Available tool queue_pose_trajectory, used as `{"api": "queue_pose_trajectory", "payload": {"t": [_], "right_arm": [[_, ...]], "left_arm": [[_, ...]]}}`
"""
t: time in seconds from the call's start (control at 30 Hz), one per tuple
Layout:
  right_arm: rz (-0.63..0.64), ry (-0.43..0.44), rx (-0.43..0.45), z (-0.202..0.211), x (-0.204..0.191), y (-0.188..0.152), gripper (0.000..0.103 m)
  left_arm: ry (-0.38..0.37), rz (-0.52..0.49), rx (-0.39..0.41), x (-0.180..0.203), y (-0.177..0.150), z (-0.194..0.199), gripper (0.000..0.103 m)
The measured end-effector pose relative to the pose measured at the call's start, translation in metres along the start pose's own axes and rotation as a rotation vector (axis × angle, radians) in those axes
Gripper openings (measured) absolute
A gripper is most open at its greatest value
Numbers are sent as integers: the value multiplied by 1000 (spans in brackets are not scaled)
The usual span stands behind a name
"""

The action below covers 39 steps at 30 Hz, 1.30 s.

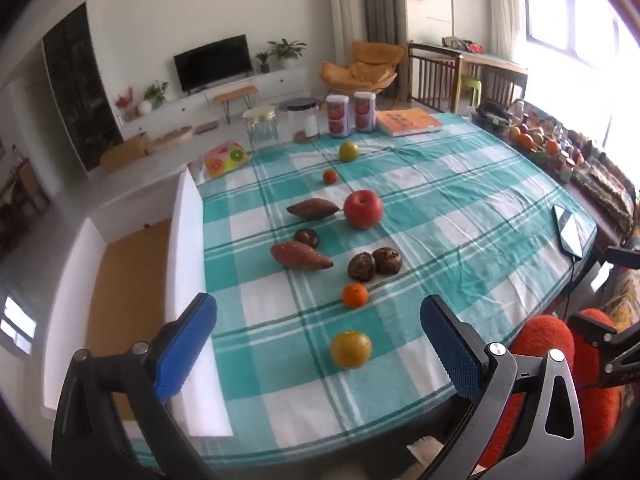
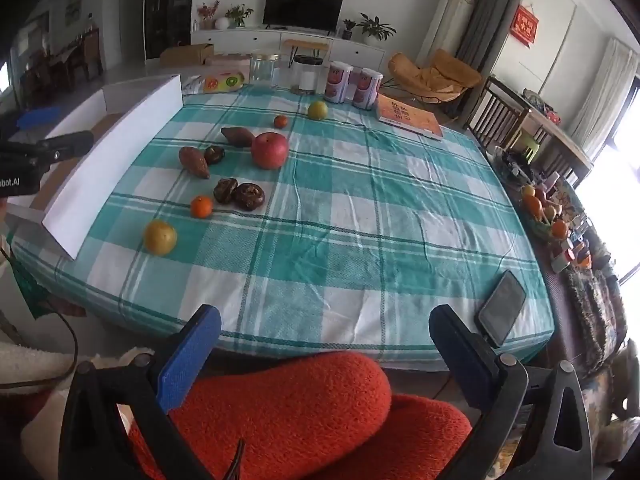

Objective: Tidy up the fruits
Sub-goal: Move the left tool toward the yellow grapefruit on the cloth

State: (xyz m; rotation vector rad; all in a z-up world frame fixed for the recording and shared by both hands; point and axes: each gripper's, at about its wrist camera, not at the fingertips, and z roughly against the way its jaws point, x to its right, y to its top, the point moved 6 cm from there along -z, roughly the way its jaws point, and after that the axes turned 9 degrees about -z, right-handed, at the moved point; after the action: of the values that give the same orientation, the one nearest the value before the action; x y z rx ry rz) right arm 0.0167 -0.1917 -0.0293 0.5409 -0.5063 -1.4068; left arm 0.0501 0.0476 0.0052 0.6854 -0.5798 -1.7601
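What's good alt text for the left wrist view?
The open left claw hovers over a teal checked tablecloth, nearest a yellow-green citrus. Beyond it lie a small orange, dark brown fruits, two sweet potatoes and a red apple. A white box sits along the table's left edge.

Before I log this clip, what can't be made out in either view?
- Box inside: left view, its white wall hides most of it.
- Basket by the window: both views, glare and small size blur its contents.
- Book title: too small to read.
- Phone: screen shows only glare.
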Motion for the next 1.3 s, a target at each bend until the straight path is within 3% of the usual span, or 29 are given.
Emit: {"api": "queue_pose_trajectory", "payload": {"t": [0.13,0.23,0.4,0.67,1.3], "right_arm": [[-170,68,124,-42,-4,-3,103],[-281,65,184,-67,-1,-10,103],[-207,28,169,-76,-11,-14,103],[-247,51,178,-83,-2,-28,103],[-250,51,169,-89,1,-32,103]], "left_arm": [[-32,136,-26,16,-22,-31,102],[-59,143,-50,26,-30,-53,102],[18,72,26,49,-36,-48,102],[-51,106,23,62,-40,-60,102],[-48,109,-1,60,-53,-66,102]]}}
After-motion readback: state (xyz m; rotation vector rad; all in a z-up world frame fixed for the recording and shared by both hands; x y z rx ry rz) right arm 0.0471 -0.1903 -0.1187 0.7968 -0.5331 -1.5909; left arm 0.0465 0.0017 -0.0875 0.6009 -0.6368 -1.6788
